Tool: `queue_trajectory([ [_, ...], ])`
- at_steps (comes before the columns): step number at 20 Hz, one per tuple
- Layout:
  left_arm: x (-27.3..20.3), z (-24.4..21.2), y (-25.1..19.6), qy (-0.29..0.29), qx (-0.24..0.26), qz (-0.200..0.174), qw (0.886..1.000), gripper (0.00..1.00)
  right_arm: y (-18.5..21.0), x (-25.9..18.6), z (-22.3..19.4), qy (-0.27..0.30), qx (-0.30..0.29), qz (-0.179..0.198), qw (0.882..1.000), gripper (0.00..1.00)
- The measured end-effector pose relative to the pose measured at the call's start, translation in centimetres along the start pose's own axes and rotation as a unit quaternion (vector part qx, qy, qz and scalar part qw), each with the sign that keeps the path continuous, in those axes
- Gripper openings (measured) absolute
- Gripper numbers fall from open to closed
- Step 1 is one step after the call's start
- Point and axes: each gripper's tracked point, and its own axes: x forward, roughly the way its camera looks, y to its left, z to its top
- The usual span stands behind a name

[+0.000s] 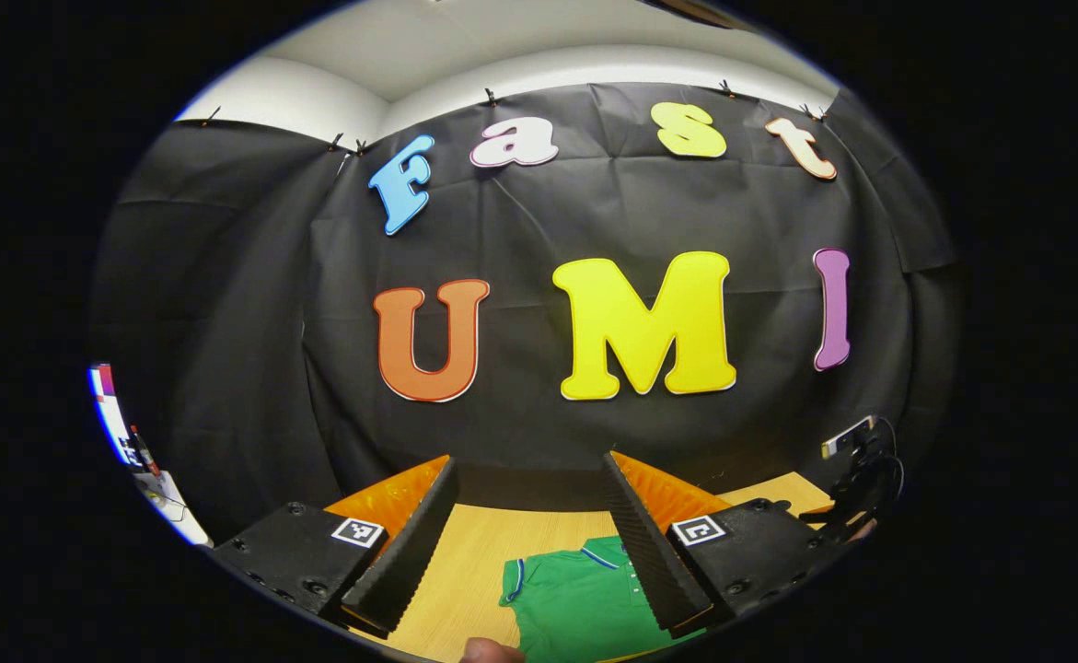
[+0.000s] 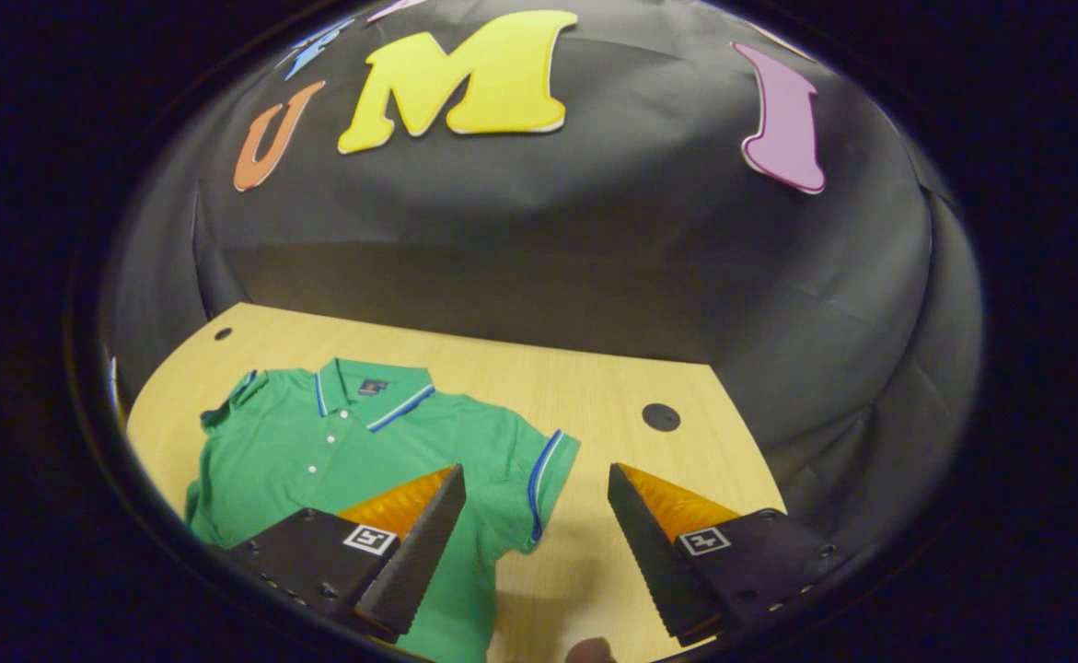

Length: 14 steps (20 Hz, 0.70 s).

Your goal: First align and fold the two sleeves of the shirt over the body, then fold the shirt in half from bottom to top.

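A green polo shirt (image 2: 354,451) with blue-and-white trim lies flat on the wooden table (image 2: 594,396), collar toward the booth wall, both short sleeves spread out. My right gripper (image 2: 534,543) hovers open above the table, its fingers straddling the shirt's right sleeve (image 2: 543,479) edge, nothing between them. In the left gripper view the shirt (image 1: 575,599) shows low down, its left sleeve (image 1: 513,580) and collar visible between the fingers. My left gripper (image 1: 539,543) is open and held above the table, pointing mostly at the wall.
Two dark round holes (image 2: 660,416) sit in the tabletop, one right of the shirt, one at the far left corner (image 2: 223,333). A camera on a stand with cables (image 1: 856,460) stands at the table's right edge. Bare wood lies right of the shirt.
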Motion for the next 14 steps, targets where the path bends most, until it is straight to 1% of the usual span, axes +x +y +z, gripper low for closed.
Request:
queue_trajectory([
  [2,0.2,-0.6,0.0,0.012,-0.003,0.004,1.000,0.98,-0.2,2.0,-1.6,0.022,-0.013,0.003,1.000,0.95],
  [4,0.3,-1.0,-0.2,0.020,-0.005,0.006,1.000,0.98,-0.5,3.6,-3.0,0.041,-0.009,0.007,0.999,0.95],
  [5,0.4,-1.1,-0.2,0.023,-0.004,0.007,1.000,0.98,-0.8,4.4,-3.6,0.050,-0.005,0.006,0.999,0.97],
  [7,0.7,-1.4,-0.5,0.028,-0.002,0.008,1.000,0.98,-1.4,6.2,-4.7,0.066,0.004,0.002,0.998,0.95],
  [10,1.1,-2.0,-0.6,0.035,0.006,0.009,0.999,0.98,-2.0,8.2,-6.1,0.087,-0.001,-0.001,0.996,0.94],
  [11,1.1,-2.0,-0.5,0.037,0.008,0.010,0.999,0.98,-2.0,8.3,-6.5,0.096,0.000,0.005,0.995,0.91],
  [12,1.1,-2.1,-0.4,0.037,0.009,0.011,0.999,0.98,-1.8,8.6,-6.2,0.089,0.009,0.010,0.996,0.83],
  [13,1.1,-2.1,-0.3,0.038,0.009,0.014,0.999,0.98,-1.8,8.6,-6.3,0.095,0.013,0.012,0.995,0.77],
  [14,1.2,-2.2,-0.3,0.039,0.009,0.015,0.999,0.98,-1.5,8.5,-6.4,0.098,0.021,0.019,0.995,0.66],
])
